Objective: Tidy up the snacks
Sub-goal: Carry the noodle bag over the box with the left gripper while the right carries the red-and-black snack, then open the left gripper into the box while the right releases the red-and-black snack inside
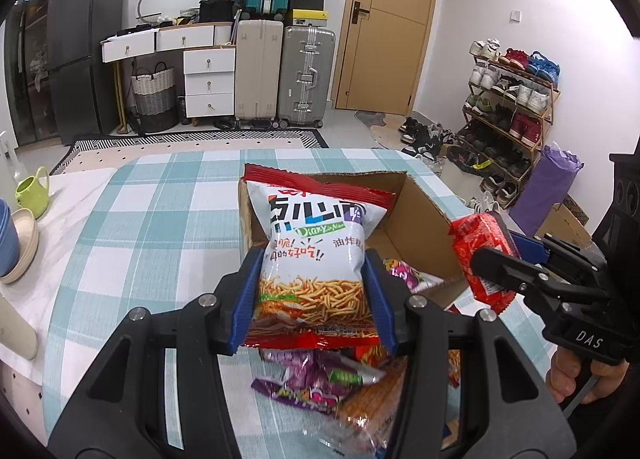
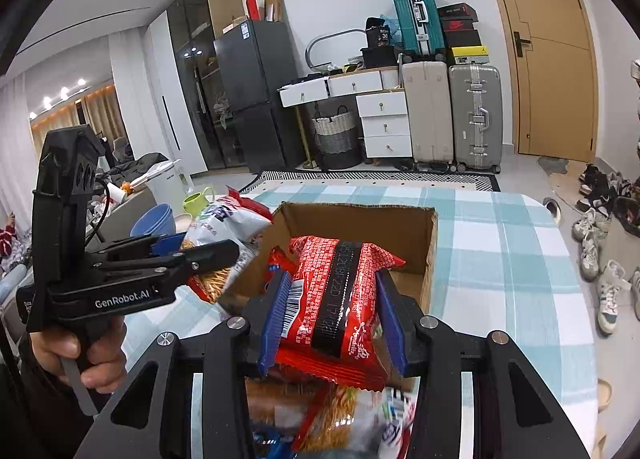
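- Snacks are the matter here: a loose pile of packets (image 1: 332,383) lies on the checked tablecloth (image 1: 160,219) just below the two grippers, blurred in both wrist views, and two more packets are lifted off it.
- Far left on the table, a green cup (image 1: 34,189) stands by stacked bowls (image 1: 16,247), well apart from the pile.
- The left gripper (image 1: 312,291) has its blue pads (image 1: 246,299) pressed against both sides of a white noodle-snack bag (image 1: 316,259); the jaws stand at a narrow gap, set by the bag's width, and the bag is pinched in at the waist.
- That bag stands upright, its red top edge in front of the near-left corner of the cardboard box (image 1: 420,219).
- The box is open-topped and sits on the tablecloth beyond the pile; a purple-and-white packet (image 1: 404,273) shows at its near edge, and whether it lies inside cannot be told.
- The right gripper (image 2: 334,311) is clamped on a red packet with a black band (image 2: 340,299), pads touching both of its sides, jaws narrow.
- The red packet hangs in front of the box's near wall (image 2: 248,283).
- In the right wrist view a hand (image 2: 88,355) grips the left tool's handle.
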